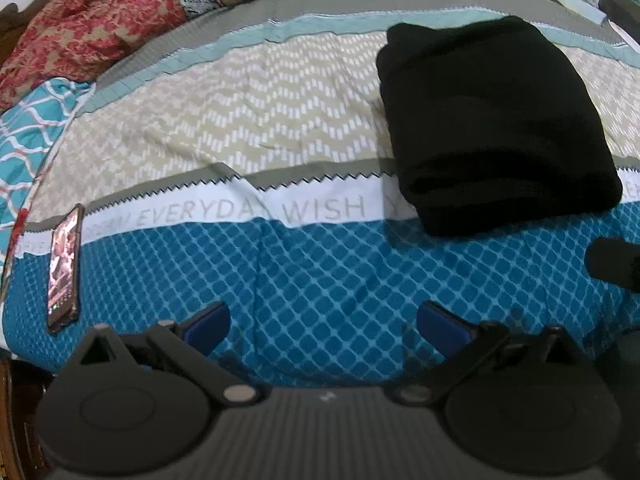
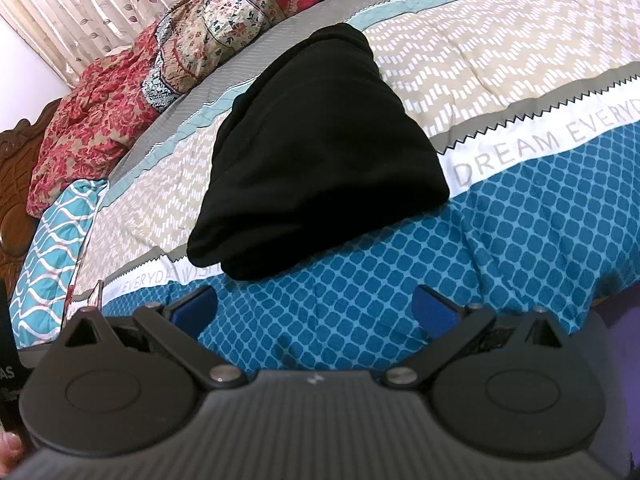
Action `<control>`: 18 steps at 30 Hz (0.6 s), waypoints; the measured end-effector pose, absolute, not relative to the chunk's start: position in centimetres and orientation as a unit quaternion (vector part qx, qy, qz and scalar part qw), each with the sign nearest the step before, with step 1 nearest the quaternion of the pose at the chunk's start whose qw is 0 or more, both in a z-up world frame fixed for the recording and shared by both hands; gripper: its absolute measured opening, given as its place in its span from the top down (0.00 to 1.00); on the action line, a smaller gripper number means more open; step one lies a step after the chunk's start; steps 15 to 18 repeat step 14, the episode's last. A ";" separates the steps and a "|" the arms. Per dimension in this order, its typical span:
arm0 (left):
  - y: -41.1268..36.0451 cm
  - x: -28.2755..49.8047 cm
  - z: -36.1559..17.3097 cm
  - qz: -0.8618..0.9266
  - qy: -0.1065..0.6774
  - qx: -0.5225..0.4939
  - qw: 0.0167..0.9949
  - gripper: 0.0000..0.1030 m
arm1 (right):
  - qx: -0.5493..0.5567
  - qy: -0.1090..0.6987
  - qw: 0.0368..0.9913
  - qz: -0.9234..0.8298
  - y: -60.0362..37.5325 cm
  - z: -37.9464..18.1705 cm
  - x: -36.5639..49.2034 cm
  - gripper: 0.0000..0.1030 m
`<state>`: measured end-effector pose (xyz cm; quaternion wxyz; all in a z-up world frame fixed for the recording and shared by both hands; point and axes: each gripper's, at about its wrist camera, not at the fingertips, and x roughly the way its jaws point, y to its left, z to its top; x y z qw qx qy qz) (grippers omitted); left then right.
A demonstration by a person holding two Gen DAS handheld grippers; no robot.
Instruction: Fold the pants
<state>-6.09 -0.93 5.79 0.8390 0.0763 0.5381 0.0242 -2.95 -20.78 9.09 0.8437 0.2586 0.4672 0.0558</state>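
Nearest, the left hand-held gripper (image 1: 324,328) hangs over the blue diamond-patterned band of the bedspread (image 1: 320,280), its blue-padded fingers spread wide with nothing between them. The right hand-held gripper (image 2: 316,316) is just as wide and just as empty, also above the blue band and short of the cloth. Past both sets of fingers, the black pants (image 2: 320,140) lie on the bed as a compact, thick bundle, straddling the white lettered strip and the beige zigzag band; from the left wrist view the pants (image 1: 496,120) sit ahead and to the right. By the look of the stacked layers at the near edge, the folding seems finished or nearly so. If a last tidy is wanted, it would go best as a light press along the near fold and a squaring of the corners, approaching low and flat so no finger snags a layer and drags the stack open. A phone (image 1: 64,268) lies near the bed's left edge, well apart. Farthest off, a red floral quilt (image 1: 92,28) is heaped at the head of the bed.
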 end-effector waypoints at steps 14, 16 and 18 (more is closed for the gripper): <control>-1.2 -6.0 5.4 0.007 0.542 0.073 0.837 0.00 | 0.257 0.469 0.843 0.058 -20.5 8.9 -2.9 0.00; -1.2 -6.0 5.4 0.007 0.542 0.073 0.837 0.00 | 0.257 0.469 0.843 0.058 -20.5 8.9 -2.9 0.00; -1.2 -6.0 5.4 0.007 0.542 0.073 0.837 0.00 | 0.257 0.469 0.843 0.058 -20.5 8.9 -2.9 0.00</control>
